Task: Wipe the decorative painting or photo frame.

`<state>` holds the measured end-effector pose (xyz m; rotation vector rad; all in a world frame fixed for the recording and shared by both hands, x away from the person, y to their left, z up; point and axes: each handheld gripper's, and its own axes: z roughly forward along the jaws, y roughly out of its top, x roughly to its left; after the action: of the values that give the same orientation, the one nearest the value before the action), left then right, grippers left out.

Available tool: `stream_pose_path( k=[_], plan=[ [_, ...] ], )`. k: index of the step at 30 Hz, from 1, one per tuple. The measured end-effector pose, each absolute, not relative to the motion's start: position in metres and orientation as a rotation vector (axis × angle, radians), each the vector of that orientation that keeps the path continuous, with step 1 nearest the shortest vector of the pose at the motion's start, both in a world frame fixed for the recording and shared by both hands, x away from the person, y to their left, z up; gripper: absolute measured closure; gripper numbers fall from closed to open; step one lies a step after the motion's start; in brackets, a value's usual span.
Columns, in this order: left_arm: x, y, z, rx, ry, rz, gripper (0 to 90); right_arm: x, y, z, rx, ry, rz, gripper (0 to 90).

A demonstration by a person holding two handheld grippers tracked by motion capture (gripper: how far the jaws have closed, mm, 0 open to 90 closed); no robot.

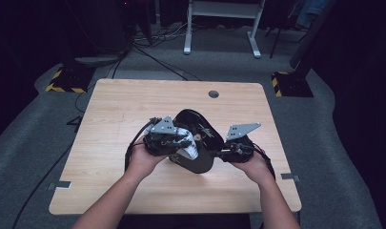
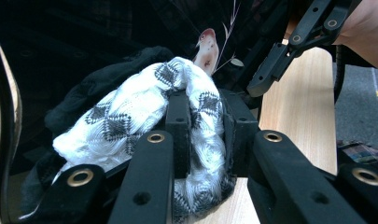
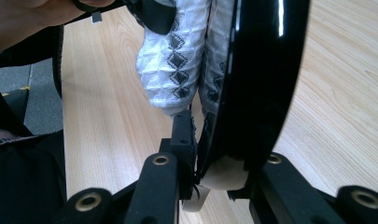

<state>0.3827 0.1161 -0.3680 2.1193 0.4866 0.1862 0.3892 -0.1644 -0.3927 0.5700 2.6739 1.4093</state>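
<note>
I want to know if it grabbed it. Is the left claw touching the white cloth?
Touching. In the left gripper view, the left claw is closed on the white patterned cloth, which bunches between its jaws.

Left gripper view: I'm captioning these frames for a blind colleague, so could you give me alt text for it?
The left gripper has its two black jaws shut on a white cloth with a black diamond pattern, bunched against a glossy black bag. Beyond, the right gripper reaches in from the upper right above the light wooden table.
</note>
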Motion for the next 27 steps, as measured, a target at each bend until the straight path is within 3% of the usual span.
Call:
stream_pose_path(
  k=[7,20,27],
  plan=[
    [0.385,0.115,-0.345,2.1,0.463,0.233,76.1,0.39,-0.166,-0.393,0.567,2.675,1.41,77.6],
    [0.379,0.11,-0.382,2.163,0.467,0.18,76.2,0.39,-0.165,-0.393,0.57,2.676,1.413,77.6],
    [0.379,0.108,-0.368,2.146,0.453,0.211,76.0,0.39,-0.166,-0.394,0.575,2.675,1.423,77.8]
  ],
)
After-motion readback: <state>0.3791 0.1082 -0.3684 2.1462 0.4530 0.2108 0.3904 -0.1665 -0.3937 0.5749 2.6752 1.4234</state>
